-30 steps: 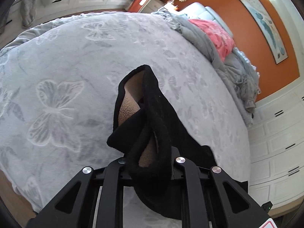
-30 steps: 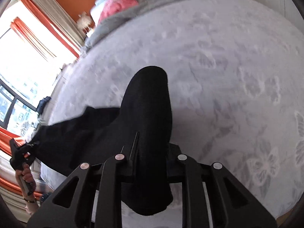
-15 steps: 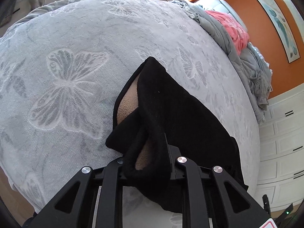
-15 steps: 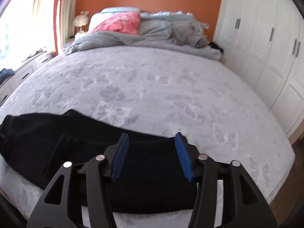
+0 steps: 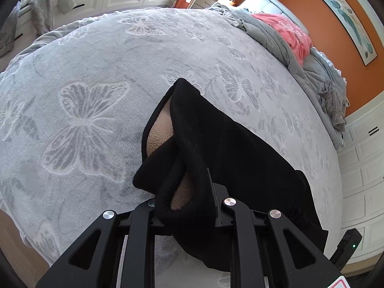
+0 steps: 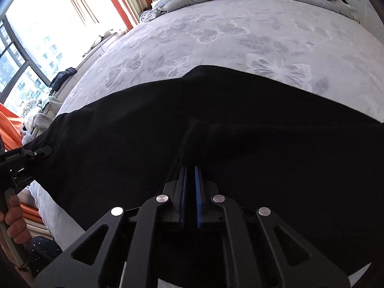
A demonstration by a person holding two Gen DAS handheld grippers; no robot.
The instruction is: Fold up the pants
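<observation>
Left wrist view, pants: black fleece-lined pants are seen at centre frame, one end lifted off the grey butterfly bedspread, the tan lining exposed; the rest trails toward the lower right.
Left wrist view, tool: the left gripper is clamped on the bunched hem, thick cloth filling the narrow gap between the jaws.
Right wrist view, pants: the garment is laid as a wide black band across the middle of the frame, over the near edge of the bed.
Right wrist view, tool: the right gripper has just been closing; its blue pads are brought almost together just over the cloth, and whether a thin fold is pinched cannot be told.
Right wrist view, far left: the left gripper is held by a hand at the pants' end.
Progress: the pants are judged spread lengthwise; no cross fold is made yet.
</observation>
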